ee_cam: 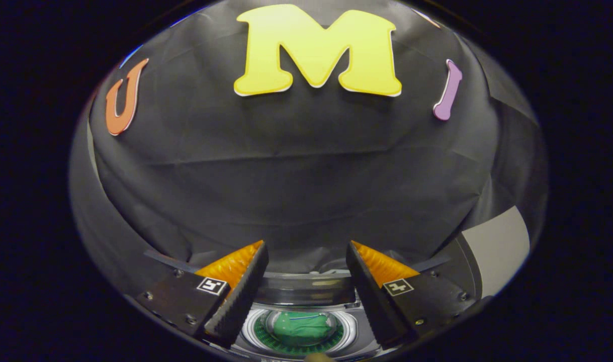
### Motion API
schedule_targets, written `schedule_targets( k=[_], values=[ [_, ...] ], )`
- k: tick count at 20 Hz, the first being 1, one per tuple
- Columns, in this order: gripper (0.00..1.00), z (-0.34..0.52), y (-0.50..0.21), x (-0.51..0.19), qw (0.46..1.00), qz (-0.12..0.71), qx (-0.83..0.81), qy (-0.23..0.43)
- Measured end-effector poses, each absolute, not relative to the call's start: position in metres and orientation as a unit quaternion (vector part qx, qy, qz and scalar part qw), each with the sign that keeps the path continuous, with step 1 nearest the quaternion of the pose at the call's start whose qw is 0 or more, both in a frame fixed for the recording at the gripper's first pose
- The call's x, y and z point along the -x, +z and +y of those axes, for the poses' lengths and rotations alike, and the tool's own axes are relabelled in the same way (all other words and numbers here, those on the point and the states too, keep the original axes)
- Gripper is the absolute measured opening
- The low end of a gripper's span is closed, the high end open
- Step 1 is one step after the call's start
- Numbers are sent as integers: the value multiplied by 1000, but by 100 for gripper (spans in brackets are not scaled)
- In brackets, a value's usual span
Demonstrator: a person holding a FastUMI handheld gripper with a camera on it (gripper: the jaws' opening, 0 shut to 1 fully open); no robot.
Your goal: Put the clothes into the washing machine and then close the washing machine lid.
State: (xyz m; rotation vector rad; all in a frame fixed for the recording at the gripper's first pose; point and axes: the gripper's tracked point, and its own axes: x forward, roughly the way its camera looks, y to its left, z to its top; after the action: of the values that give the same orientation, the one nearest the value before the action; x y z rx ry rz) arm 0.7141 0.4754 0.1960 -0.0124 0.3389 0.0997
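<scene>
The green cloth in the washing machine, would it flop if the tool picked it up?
Probably yes: the green cloth lies crumpled in the washing machine's drum, so it likely droops and feels light. The open tool holds nothing now.

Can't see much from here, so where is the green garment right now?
In the gripper view, the green garment lies inside the washing machine drum, low between the open gripper fingers and below them, nothing gripping it.
</scene>
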Motion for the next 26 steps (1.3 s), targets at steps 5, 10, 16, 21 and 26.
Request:
schedule_targets(
  k=[5, 10, 16, 21, 26],
  values=[
    [98, 472, 189, -690, 990, 132, 7, 56],
    [98, 470, 180, -667, 991, 113, 7, 64],
    [98, 468, 165, -642, 992, 104, 5, 74],
    [98, 466, 148, -621, 991, 110, 4, 80],
    [97, 464, 109, -600, 985, 150, 9, 88]
  ],
)
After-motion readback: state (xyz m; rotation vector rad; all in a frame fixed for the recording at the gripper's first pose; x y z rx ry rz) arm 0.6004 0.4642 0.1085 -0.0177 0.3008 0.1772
